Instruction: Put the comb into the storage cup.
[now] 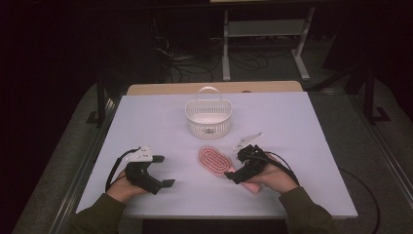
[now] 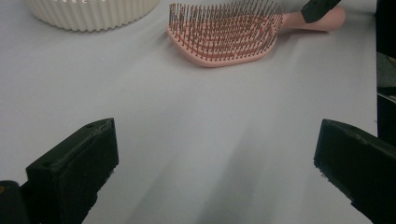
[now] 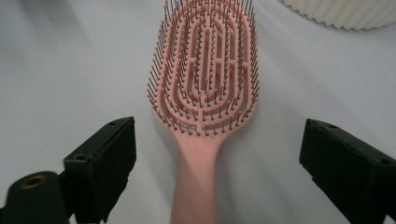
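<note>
A pink paddle hairbrush lies bristles up on the white table, its handle pointing toward the person. My right gripper is open, and its jaws stand on either side of the handle without touching it. In the right gripper view the brush runs straight up between the two jaws of the right gripper. My left gripper rests open at the near left with nothing between its jaws. From the left gripper view, the left gripper faces the brush across bare table.
A white ribbed basket with a handle stands just beyond the brush, near the table's middle; its wall also edges the left gripper view and the right gripper view. A wooden surface adjoins the far edge. Cables trail on the dark floor behind.
</note>
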`<move>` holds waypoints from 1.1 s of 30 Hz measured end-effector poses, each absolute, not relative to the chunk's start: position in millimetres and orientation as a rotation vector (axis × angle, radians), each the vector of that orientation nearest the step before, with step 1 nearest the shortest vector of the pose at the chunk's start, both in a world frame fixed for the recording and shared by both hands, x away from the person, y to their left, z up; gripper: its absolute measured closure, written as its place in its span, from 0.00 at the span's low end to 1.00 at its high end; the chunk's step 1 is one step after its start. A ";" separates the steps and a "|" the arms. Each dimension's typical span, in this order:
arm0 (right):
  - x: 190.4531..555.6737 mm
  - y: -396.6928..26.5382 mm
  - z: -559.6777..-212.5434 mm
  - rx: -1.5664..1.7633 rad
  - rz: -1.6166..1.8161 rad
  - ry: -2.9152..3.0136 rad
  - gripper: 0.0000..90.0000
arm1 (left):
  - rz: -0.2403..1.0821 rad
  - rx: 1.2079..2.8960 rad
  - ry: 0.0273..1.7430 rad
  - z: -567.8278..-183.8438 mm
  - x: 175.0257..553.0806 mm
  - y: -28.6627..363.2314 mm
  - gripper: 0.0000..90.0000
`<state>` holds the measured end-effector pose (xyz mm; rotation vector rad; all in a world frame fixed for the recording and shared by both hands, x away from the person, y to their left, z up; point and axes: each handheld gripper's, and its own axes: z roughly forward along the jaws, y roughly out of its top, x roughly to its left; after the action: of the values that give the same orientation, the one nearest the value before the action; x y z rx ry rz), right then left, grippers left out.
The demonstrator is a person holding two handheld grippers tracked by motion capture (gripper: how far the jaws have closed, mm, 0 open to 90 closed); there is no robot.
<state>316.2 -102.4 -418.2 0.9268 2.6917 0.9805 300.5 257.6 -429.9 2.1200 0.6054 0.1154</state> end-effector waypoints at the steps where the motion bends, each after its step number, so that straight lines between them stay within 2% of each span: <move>1: 316.2 -102.4 -418.1 0.926 0.978 2.694 0.14 | 0.116 2.121 0.605 -429.9 300.6 257.6 0.00; 14: 314.0 -97.9 -417.9 0.955 0.922 2.753 0.28 | 0.115 2.120 0.606 -429.8 300.3 257.5 0.00; 33: 312.3 -92.6 -425.0 0.944 0.811 2.793 0.41 | 0.114 2.118 0.608 -429.7 300.1 257.5 0.00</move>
<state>312.3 -92.6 -425.0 0.9445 2.7934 0.8109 300.1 257.5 -429.7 2.1183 0.6084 0.1144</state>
